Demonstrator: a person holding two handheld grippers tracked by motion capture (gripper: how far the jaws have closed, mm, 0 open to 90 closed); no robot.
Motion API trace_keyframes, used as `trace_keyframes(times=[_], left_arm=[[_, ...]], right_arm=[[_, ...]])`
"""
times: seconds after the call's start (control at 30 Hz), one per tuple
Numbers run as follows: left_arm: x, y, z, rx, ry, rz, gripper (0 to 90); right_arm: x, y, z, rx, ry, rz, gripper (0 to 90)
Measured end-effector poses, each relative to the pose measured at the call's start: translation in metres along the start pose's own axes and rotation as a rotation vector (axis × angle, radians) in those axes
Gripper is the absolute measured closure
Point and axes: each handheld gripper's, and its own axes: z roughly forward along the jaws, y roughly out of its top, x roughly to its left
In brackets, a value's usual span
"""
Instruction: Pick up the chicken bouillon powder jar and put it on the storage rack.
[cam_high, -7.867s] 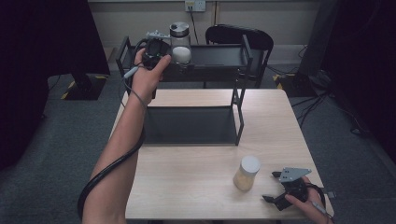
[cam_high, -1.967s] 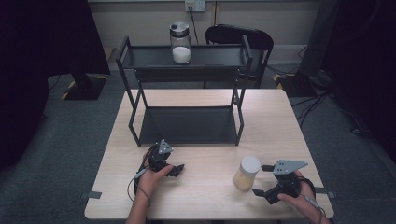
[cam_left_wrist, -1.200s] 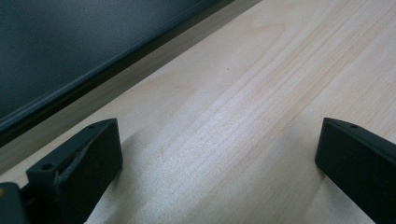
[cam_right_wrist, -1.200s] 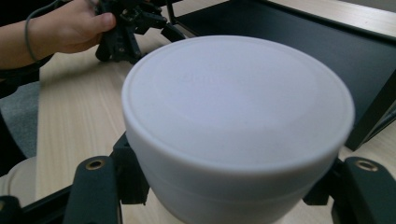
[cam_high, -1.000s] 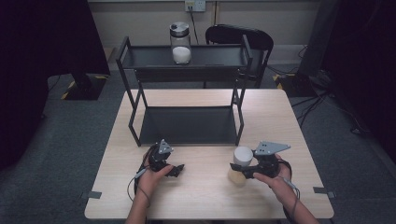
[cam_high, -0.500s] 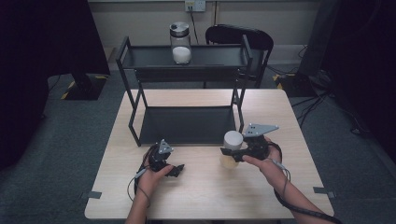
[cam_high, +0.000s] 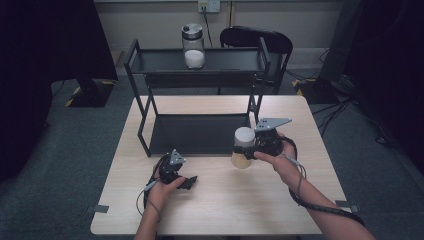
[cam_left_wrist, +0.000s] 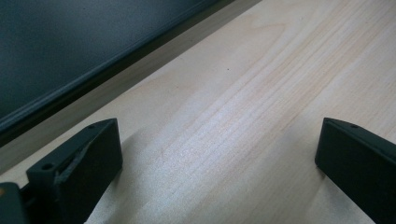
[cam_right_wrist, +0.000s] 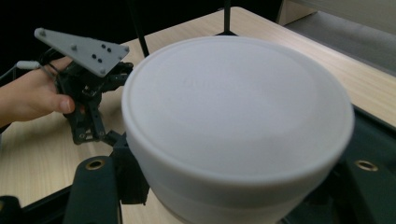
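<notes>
The left gripper (cam_high: 190, 182) rests on the table (cam_high: 220, 210) near its front edge, in the same spot as a second ago; in the left gripper view its jaws stand wide apart over bare wood with nothing between them. Behind it stands the black two-tier shelf (cam_high: 200, 134), with a glass jar (cam_high: 193, 46) already on the upper tier. To the right, the right gripper (cam_high: 248, 151) is clamped on a white-lidded jar (cam_high: 243, 148) of pale contents; the right gripper view shows the white lid (cam_right_wrist: 238, 116) seated between the jaws. A second ago this jar was lower and nearer the front edge; it is now lifted off the table and carried toward the shelf, just before the lower tier. Judgement: pickup is complete and the transfer underway; placement on the shelf remains.
</notes>
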Motion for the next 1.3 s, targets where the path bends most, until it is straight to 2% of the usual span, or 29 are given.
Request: trace_keyframes(times=[0.53, 0.97, 1.3], left_arm=[[0.000, 0.000, 0.000, 0.000, 0.000, 0.000, 0.0], [0.000, 0.000, 0.000, 0.000, 0.000, -0.002, 0.0], [0.000, 0.000, 0.000, -0.001, 0.001, -0.001, 0.0]], right_arm=[[-0.011, 0.039, 0.008, 0.008, 0.007, -0.016, 34.6], [-0.013, 0.074, 0.008, -0.001, 0.012, -0.038, 34.6], [-0.016, 0.101, 0.007, -0.010, 0.015, -0.037, 34.6]])
